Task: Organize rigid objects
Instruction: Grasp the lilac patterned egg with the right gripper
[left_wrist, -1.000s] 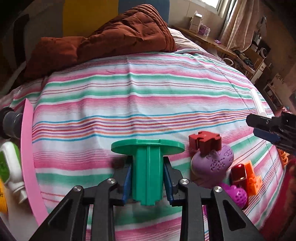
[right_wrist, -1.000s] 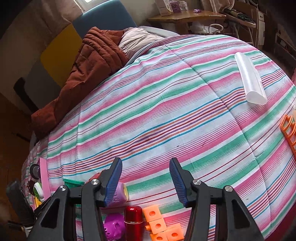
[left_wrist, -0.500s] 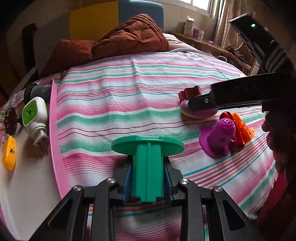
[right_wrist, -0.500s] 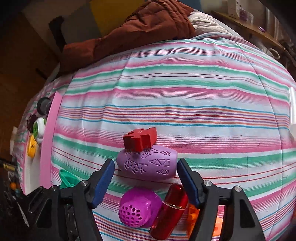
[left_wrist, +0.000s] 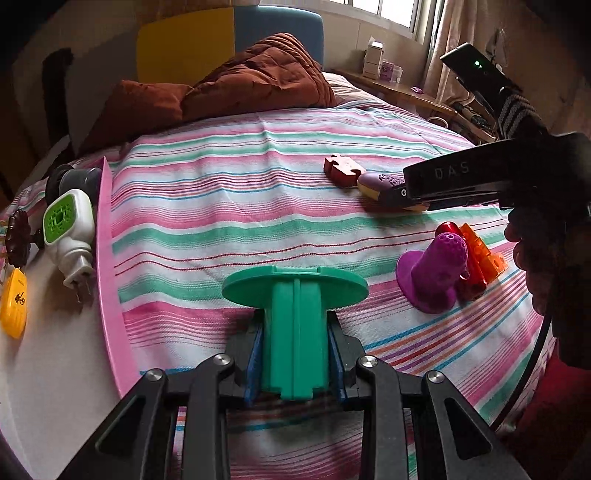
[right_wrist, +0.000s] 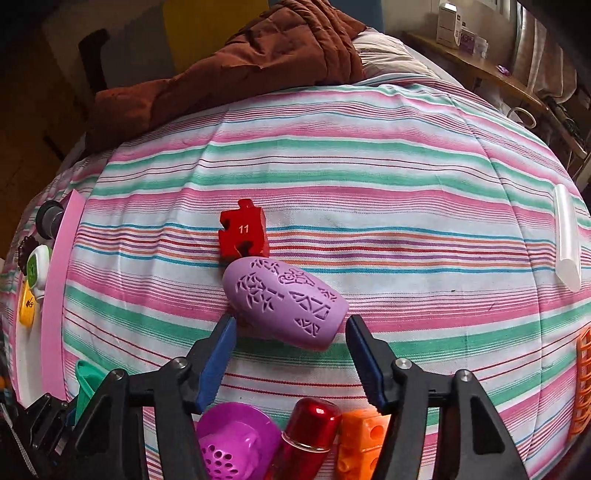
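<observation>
Right wrist: right gripper (right_wrist: 290, 334) open beside lilac egg (right_wrist: 284, 301); left gripper (left_wrist: 295, 354) clamping green spool (left_wrist: 294, 314).

Two black plastic grippers: left gripper (left_wrist: 294, 354), right gripper (right_wrist: 291, 354). Blue ribbed pads (right_wrist: 216, 365) lining angled black fingers. Round silver screws at the joints. White letters "DAS" along the right gripper's side. Black cable hanging below. Striped knit sleeve (left_wrist: 515, 114).

Left gripper (left_wrist: 294, 354): clamped on green flanged plastic piece (left_wrist: 294, 314).
Right gripper (left_wrist: 399, 192): at lilac patterned case (left_wrist: 376, 182); finger state not discernible.
Pink tray (left_wrist: 107, 258): holds white-green plug adapter (left_wrist: 68, 229), yellow tag (left_wrist: 13, 302).
</observation>
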